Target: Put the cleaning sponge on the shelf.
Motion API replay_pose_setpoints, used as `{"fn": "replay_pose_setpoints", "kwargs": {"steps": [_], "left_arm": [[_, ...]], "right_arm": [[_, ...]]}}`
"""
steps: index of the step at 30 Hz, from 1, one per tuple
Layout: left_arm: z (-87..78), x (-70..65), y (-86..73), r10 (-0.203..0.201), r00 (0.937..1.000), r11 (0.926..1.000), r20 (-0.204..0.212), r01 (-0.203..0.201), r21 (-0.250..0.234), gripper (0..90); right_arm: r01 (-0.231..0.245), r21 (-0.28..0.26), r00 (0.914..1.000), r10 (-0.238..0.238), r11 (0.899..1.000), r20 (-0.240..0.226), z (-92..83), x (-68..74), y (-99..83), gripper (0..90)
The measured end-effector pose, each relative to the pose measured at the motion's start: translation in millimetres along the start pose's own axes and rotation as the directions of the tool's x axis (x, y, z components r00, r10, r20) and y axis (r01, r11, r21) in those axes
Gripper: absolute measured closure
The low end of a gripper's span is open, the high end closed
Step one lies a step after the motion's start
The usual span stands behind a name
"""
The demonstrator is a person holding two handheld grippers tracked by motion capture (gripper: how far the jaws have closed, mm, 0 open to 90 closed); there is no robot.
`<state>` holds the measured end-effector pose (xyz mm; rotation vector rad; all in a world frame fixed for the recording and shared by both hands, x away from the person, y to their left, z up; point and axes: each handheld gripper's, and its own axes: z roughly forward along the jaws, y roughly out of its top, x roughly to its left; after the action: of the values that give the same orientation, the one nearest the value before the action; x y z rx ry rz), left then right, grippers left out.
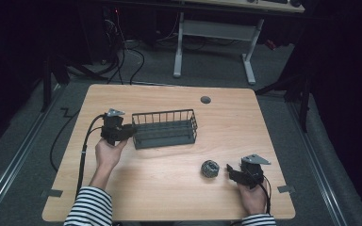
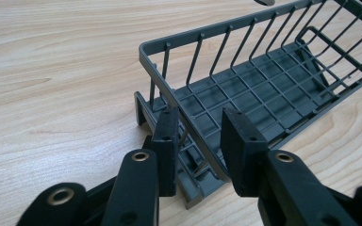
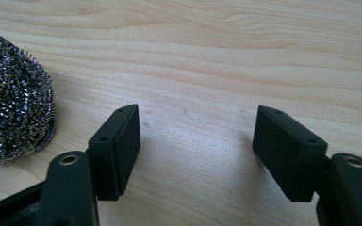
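A dark grey wire basket [image 1: 162, 114] sits left of centre on the wooden table [image 1: 245, 122]. At the basket's left end is my left gripper [image 1: 131, 129]. In the left gripper view, that gripper [image 2: 200, 117] is shut on the end wall of the basket [image 2: 143, 49], one pad inside and one outside. The basket has nothing in it. A steel wool scourer [image 1: 209, 168] lies near the table's front right. Just right of it, my right gripper [image 1: 228, 168] rests open. In the right gripper view, bare wood shows between the jaws of that gripper [image 3: 198, 117], with the scourer [image 3: 12, 94] off to the left.
A round cable hole [image 1: 205, 100] lies in the tabletop behind the basket. Beyond the table stands another desk on white legs [image 1: 249, 61], with cables [image 1: 122, 56] on the floor. A person's striped sleeves [image 1: 89, 207] come in at the front edge.
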<state>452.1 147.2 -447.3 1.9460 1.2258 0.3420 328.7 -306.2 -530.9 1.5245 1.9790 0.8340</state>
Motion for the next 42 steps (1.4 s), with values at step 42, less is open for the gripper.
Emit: {"fn": "replay_pose_setpoints", "kwargs": {"steps": [42], "left_arm": [[-16.6, -13.4, -10.9, 0.009, 0.9983, 0.9998, 0.058, -0.008, -0.016, 59.3]], "right_arm": [[-0.001, 0.0, 1.0, 0.001, 1.0, 0.0, 0.1, 0.1, 0.1, 32.8]]}}
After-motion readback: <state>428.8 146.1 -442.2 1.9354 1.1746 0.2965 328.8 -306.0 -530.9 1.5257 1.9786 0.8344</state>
